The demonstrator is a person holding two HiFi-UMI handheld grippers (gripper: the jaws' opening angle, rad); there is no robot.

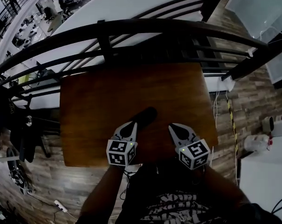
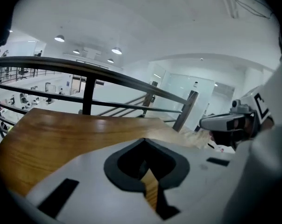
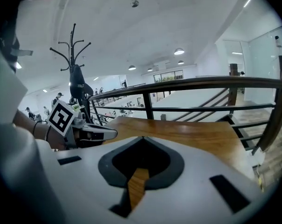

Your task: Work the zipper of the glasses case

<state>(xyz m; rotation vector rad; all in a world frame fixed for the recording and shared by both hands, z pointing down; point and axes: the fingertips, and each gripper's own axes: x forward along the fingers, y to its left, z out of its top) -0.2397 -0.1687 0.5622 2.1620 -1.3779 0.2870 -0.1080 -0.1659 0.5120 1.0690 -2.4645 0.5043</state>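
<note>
Left claw point(image 1: 133, 123) closed beside glasses case point(image 1: 144, 115); right claw point(image 1: 172, 127) closed; railing point(image 1: 131, 28) beyond table point(image 1: 94, 101).

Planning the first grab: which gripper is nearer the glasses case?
Left. The left gripper almost reaches the glasses case at its near end; the right gripper sits farther off to its right.
</note>
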